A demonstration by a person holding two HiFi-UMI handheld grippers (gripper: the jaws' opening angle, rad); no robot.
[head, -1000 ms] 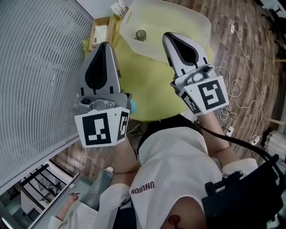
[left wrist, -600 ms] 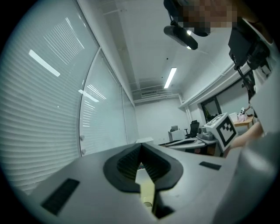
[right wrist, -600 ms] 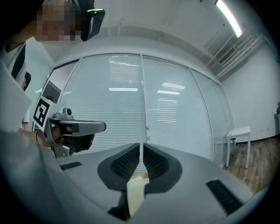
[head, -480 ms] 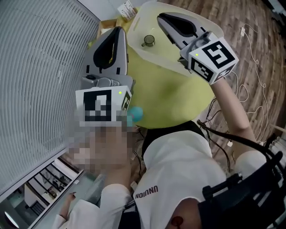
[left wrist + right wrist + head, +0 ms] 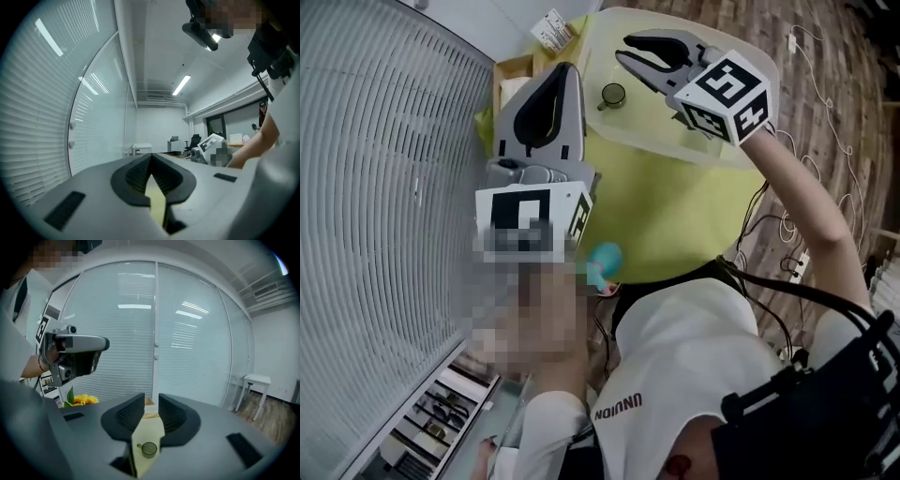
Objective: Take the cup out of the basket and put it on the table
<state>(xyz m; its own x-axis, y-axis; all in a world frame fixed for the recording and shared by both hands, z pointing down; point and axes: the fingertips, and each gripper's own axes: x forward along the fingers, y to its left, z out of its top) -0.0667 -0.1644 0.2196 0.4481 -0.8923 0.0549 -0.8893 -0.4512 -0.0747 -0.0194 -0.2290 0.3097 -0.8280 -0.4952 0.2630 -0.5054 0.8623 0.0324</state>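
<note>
A small dark glass cup (image 5: pixel 612 94) stands inside a pale translucent basket (image 5: pixel 717 152) at the far end of the yellow-green table (image 5: pixel 661 220). My right gripper (image 5: pixel 629 51) hovers over the basket just right of the cup; its jaws are opening and nothing is between them. In the right gripper view the cup (image 5: pixel 149 449) shows through the gap of that gripper (image 5: pixel 151 401), well below it. My left gripper (image 5: pixel 566 73) is held above the table's left side, short of the basket. Its tips (image 5: pixel 151 157) meet and hold nothing.
A wooden box (image 5: pixel 508 71) and a printed card (image 5: pixel 551 28) sit at the table's far left corner, by the blinds (image 5: pixel 384 187). Yellow flowers (image 5: pixel 79 400) show in the right gripper view. Cables (image 5: pixel 811 66) trail over the wooden floor to the right.
Both grippers have moved forward towards the basket. The right one swung from beside the basket to over it, near the cup, and its jaws have parted.
</note>
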